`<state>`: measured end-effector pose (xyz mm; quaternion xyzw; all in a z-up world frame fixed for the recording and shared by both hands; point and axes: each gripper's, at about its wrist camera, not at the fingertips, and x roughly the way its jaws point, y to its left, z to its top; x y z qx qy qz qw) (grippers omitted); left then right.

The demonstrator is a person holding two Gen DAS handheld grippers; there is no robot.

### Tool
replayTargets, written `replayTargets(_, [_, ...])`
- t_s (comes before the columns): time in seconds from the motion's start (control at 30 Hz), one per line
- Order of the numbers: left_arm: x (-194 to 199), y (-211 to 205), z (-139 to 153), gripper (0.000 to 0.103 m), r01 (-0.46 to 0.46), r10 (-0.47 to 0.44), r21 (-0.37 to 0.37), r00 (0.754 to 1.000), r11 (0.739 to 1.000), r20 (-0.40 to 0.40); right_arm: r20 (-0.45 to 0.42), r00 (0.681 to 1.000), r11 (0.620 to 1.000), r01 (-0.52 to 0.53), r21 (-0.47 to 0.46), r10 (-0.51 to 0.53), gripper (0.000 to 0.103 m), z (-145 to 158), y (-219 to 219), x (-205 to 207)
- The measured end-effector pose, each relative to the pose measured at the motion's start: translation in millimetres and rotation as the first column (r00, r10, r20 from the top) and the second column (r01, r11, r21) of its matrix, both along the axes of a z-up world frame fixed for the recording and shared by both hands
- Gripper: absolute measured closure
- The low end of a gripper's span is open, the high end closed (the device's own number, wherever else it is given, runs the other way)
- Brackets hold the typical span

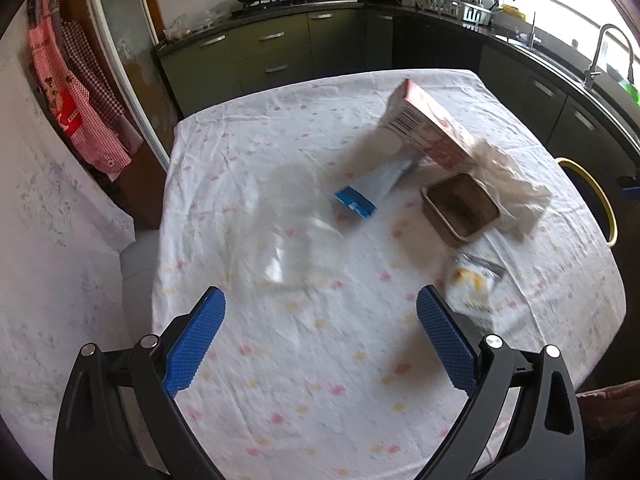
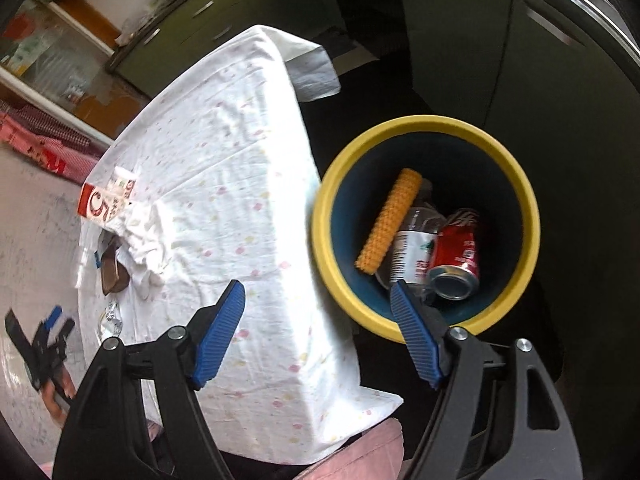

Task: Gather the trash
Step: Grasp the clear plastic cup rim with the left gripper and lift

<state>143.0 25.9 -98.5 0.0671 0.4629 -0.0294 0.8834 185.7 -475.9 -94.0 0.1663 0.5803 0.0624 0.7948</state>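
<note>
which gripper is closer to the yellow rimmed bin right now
Right. The right gripper hangs at the table edge just beside the bin, its jaws open and empty. The left gripper is over the tablecloth, facing the clear plastic cup, with the bin farther off.

Tablecloth (image 1: 304,360) white, pink-yellow speckles; bin (image 2: 516,184) navy, yellow rim; can (image 2: 458,252) red; carton (image 1: 432,128) red-white; gripper pads (image 1: 196,340) blue.

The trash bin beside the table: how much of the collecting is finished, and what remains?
Done: the bin holds a corn cob, a plastic bottle and a red can. In hand: nothing; the right tool and left tool are both empty. Left on the table: a clear cup, carton, blue tube, small tray, wrapper.
</note>
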Motion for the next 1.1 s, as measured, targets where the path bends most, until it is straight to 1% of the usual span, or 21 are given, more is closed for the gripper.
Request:
replayTargets(0.13, [24,10,2,0.007,0.001,-0.001,0.000,1.000,1.000,-0.024,-0.001,1.000,1.000,-0.012,0.012,0.012,0.032,-4,3,-1])
replayTargets(0.2, [28,14,-2,0.007,-0.013,0.013,-0.013,0.999,1.000,-0.035,-0.005,1.000,1.000,-0.014,0.016,0.014,0.031,-6,3,-3])
replayTargets(0.23, [27,15,-3,0.007,-0.016,0.016,-0.023,0.999,1.000,-0.030,-0.006,1.000,1.000,-0.016,0.017,0.016,0.031,-6,4,-4])
replayTargets(0.3, [22,16,-4,0.007,0.012,-0.012,-0.031,1.000,0.999,-0.009,-0.009,1.000,1.000,-0.024,0.019,0.024,0.031,-8,5,-4])
replayTargets(0.4, [15,26,-8,0.007,0.019,-0.019,0.009,0.999,1.000,0.035,-0.012,0.999,0.999,-0.033,0.018,0.033,0.031,-9,8,-1])
replayTargets(0.43, [14,31,-11,0.008,0.016,-0.017,0.014,0.999,1.000,0.033,-0.012,0.999,0.999,-0.036,0.017,0.036,0.031,-9,10,-1])
replayTargets(0.5, [15,45,-20,0.016,0.003,-0.003,0.014,1.000,1.000,0.008,-0.010,0.999,0.999,-0.044,0.015,0.044,0.031,-8,13,1])
replayTargets(0.57, [19,58,-29,0.030,-0.014,0.015,0.020,1.000,1.000,-0.014,-0.009,0.999,0.999,-0.049,0.013,0.049,0.031,-7,16,2])
replayTargets(0.63, [26,69,-38,0.037,-0.032,0.032,0.026,0.999,0.999,-0.032,-0.008,0.998,0.998,-0.057,0.011,0.057,0.031,-7,21,3])
replayTargets(0.67, [29,72,-42,0.042,-0.037,0.038,0.026,0.999,0.999,-0.035,-0.008,0.998,0.998,-0.060,0.010,0.060,0.031,-7,23,3])
replayTargets(0.7, [34,75,-46,0.045,-0.040,0.041,0.020,0.998,0.999,-0.038,-0.008,0.998,0.998,-0.064,0.009,0.064,0.031,-7,24,4])
replayTargets(0.77, [42,78,-52,0.055,-0.037,0.037,0.001,0.998,0.999,-0.043,-0.009,0.998,0.998,-0.070,0.007,0.070,0.031,-7,28,4])
replayTargets(0.83, [48,77,-57,0.059,-0.023,0.022,-0.021,0.999,1.000,-0.043,-0.012,0.997,0.997,-0.074,0.004,0.074,0.031,-7,31,4])
replayTargets(0.93, [53,76,-59,0.059,-0.010,0.008,-0.054,0.999,0.999,-0.032,-0.013,0.997,0.997,-0.074,-0.001,0.074,0.031,-6,32,2])
replayTargets(1.1, [60,79,-55,0.059,-0.013,0.012,-0.114,1.000,0.993,-0.011,-0.017,0.998,0.998,-0.068,-0.003,0.068,0.031,-7,31,3])
